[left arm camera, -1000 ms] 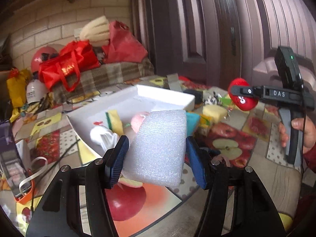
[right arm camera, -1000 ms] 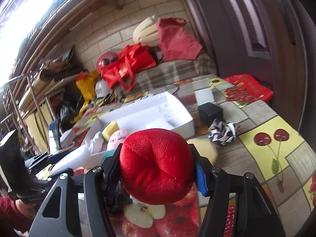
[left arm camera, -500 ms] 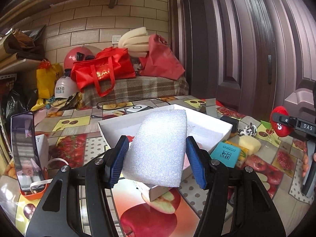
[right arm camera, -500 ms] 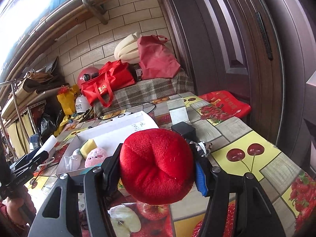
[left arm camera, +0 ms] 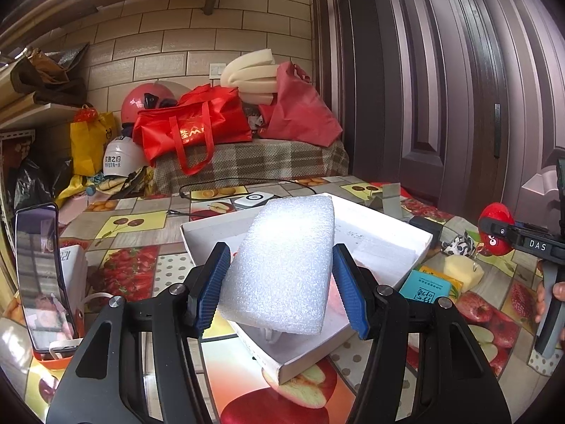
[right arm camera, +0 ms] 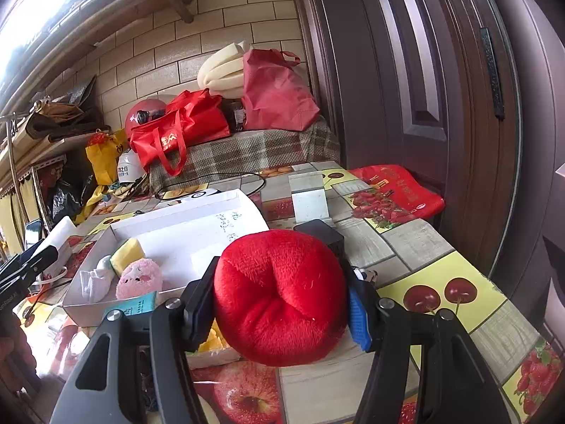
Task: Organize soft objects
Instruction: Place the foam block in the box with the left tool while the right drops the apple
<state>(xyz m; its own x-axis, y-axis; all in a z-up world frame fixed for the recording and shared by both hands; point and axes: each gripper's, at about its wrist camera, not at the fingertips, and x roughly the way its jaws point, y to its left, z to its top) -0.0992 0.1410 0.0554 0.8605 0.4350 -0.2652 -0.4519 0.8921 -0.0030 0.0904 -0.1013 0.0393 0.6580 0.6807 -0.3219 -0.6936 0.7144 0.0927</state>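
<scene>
Left gripper (left arm camera: 280, 284) clamps a white foam block (left arm camera: 282, 265) between its blue pads, held above the near end of the white box (left arm camera: 385, 221) on the table (left arm camera: 141, 219); the block hides most of the box interior. Right gripper (right arm camera: 282, 305) grips a red plush (right arm camera: 279, 296), which conceals the table just beyond it. In the right view, the box holds a yellow sponge (right arm camera: 127, 252), pink plush (right arm camera: 139, 279) and a white item (right arm camera: 95, 279) too crumpled to identify. A teal packet (right arm camera: 136, 305) lies beside the box, partly cut off by the gripper.

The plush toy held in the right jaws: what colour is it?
Bright red; the plush toy shows best in the right wrist view.
</scene>
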